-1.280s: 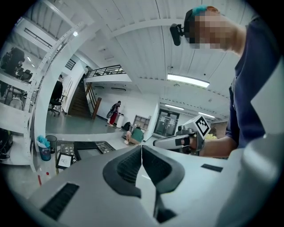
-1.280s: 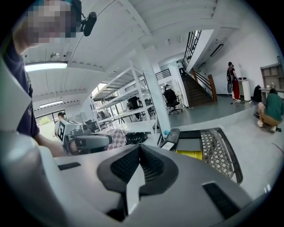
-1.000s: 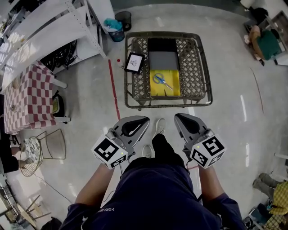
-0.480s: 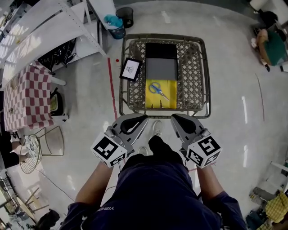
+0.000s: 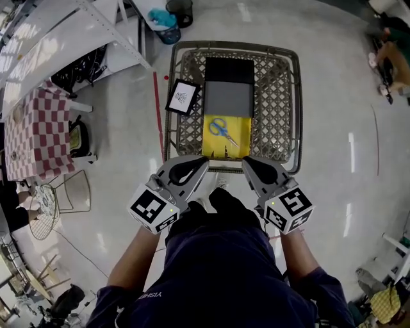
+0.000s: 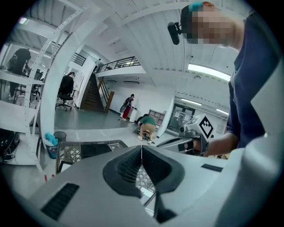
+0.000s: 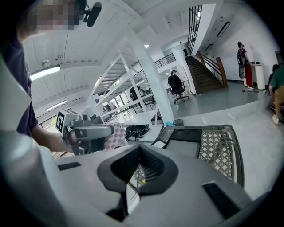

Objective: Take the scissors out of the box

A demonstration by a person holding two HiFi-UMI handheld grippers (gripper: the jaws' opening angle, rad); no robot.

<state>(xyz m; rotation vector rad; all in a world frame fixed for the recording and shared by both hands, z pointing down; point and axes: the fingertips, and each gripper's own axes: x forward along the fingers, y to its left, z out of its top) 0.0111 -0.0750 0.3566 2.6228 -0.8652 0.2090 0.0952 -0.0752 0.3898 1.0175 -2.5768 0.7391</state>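
Shiny grey floor [image 5: 339,90] holds a low wire-mesh table [image 5: 277,109]. Blue scissors [image 5: 222,128] lie in the yellow box [image 5: 225,145] on it, near the front rim. Just in front of that rim, the left claw [image 5: 201,162] and the right claw [image 5: 247,164] are both squeezed closed with nothing in them.

One pair of scissors [image 5: 222,128] and one yellow box [image 5: 240,144] sit at the frame's centre. There is one wire basket [image 5: 275,96], one grey panel [image 5: 229,99], one black panel [image 5: 229,69] and one framed card [image 5: 182,97]. Two grippers are lower centre: left gripper [image 5: 202,163], right gripper [image 5: 248,164]. Two bins are at the top: black bin [image 5: 181,9], blue bin [image 5: 168,33]. One checked table [image 5: 35,128] is at the left.
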